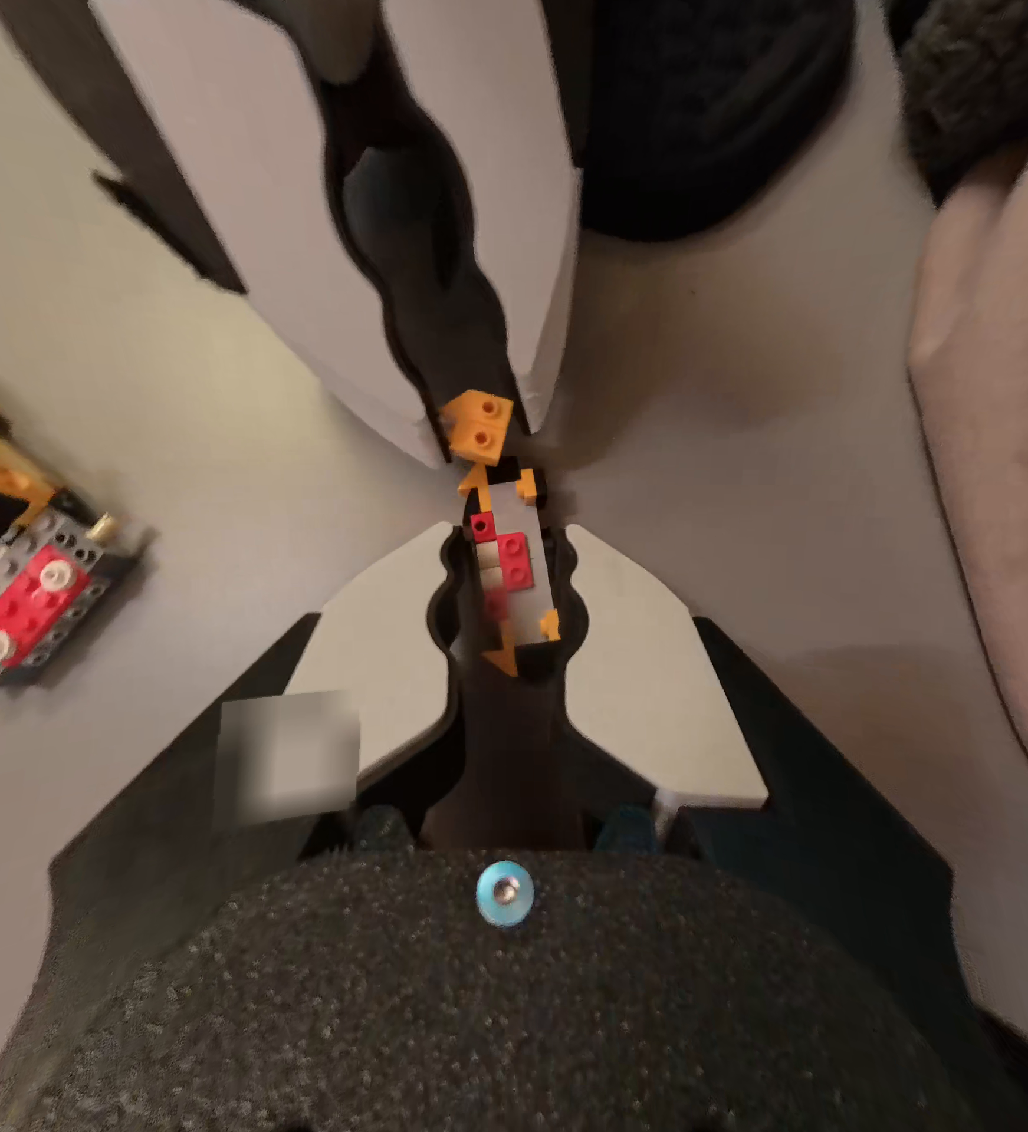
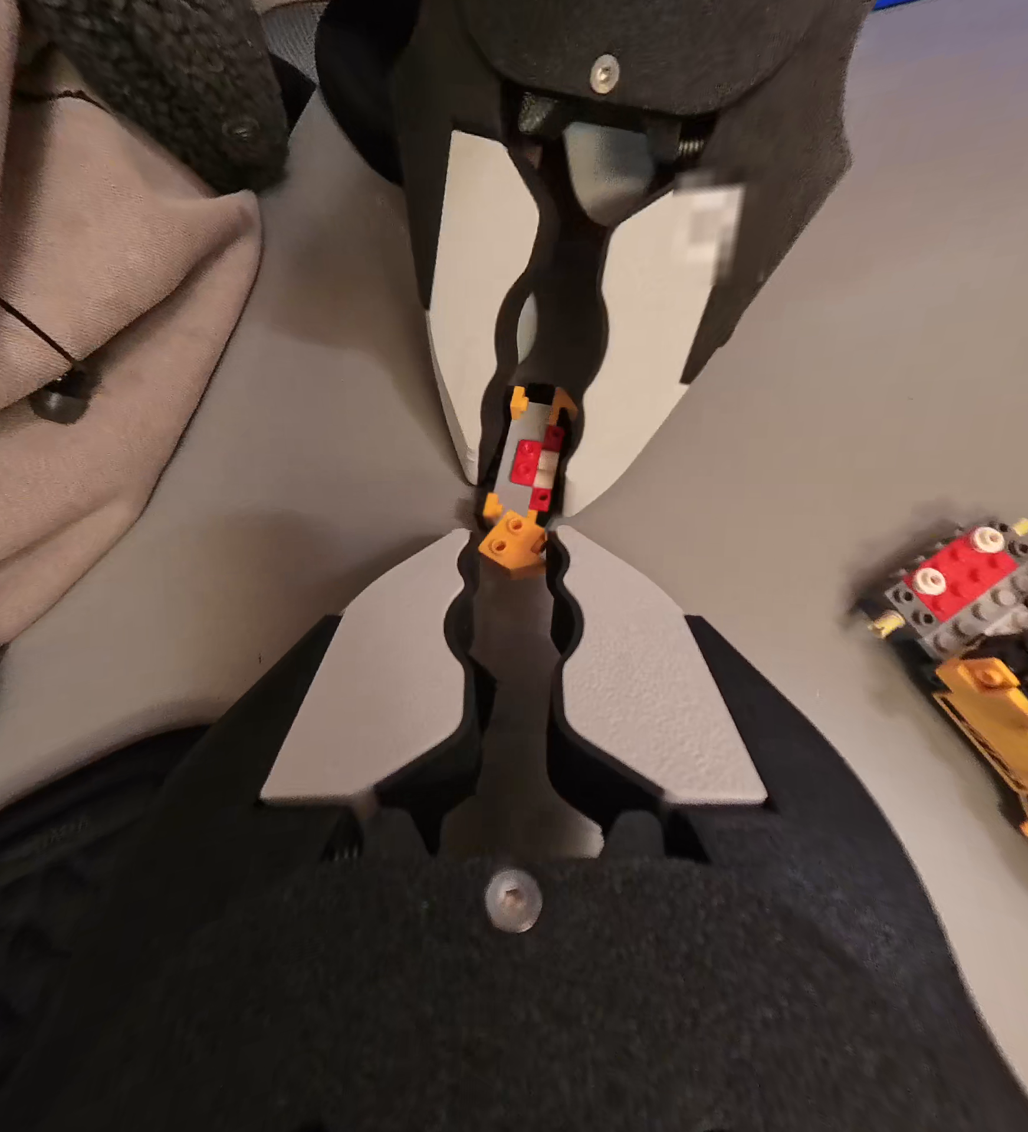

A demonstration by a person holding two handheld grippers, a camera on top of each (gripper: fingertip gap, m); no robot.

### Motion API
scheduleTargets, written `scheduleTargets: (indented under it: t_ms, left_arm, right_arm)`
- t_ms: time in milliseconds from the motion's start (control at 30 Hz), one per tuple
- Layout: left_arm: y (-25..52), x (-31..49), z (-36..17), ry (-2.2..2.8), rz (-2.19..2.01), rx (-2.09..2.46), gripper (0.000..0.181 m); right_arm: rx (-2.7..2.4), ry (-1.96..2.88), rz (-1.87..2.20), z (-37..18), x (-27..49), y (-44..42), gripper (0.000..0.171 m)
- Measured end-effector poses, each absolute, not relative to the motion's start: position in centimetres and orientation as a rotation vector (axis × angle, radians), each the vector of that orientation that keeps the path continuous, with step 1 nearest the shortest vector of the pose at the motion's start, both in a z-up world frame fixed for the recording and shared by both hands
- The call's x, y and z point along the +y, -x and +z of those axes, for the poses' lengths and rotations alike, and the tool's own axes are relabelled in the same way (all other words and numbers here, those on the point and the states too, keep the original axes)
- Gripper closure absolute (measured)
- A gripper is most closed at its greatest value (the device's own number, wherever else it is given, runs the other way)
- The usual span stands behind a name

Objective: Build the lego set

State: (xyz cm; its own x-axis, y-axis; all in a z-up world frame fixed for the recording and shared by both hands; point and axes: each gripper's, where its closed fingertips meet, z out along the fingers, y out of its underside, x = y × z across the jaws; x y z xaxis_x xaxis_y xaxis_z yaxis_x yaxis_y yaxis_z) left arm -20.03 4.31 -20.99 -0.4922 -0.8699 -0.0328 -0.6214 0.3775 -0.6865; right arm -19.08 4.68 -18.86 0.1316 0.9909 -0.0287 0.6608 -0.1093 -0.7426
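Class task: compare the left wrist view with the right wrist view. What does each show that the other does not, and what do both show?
Only the left wrist view: a blue washer on its mount. Only the right wrist view: a black cord with a toggle on beige fabric. Both: the left tongs clamping the grey sub-assembly, the right tongs clamping an orange brick, and the yellow car model.

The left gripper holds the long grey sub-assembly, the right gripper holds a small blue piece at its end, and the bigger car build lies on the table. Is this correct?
Almost. The small piece in the right gripper is orange, not blue, as the right wrist view shows. The left gripper holds the grey sub-assembly; the car build lies on the table.
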Motion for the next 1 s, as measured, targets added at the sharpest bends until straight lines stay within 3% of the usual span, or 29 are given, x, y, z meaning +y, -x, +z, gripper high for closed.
scheduleTargets:
  t_ms: [200, 367, 700, 1000]
  left_arm:
    - [20.4, 3.9, -20.9, 1.144, -0.917, 2.331, 0.151]
    - [20.5, 3.8, -20.9, 1.231, -0.914, 2.316, 0.136]
    - [19.9, 3.5, -20.6, 1.286, -0.973, 2.245, 0.152]
    - [19.7, 3.2, -20.3, 1.282, -0.999, 2.203, 0.142]
  right_arm:
    - [-1.657, 1.825, 0.794, -19.2, 4.2, 19.7, 0.15]
    - [-1.67, 1.813, 0.817, -19.3, 4.1, 20.0, 0.15]
    - [-1.715, 1.767, 0.815, -19.5, 3.9, 20.2, 0.15]
    - [-1.731, 1.751, 0.821, -19.5, 3.5, 20.3, 0.15]
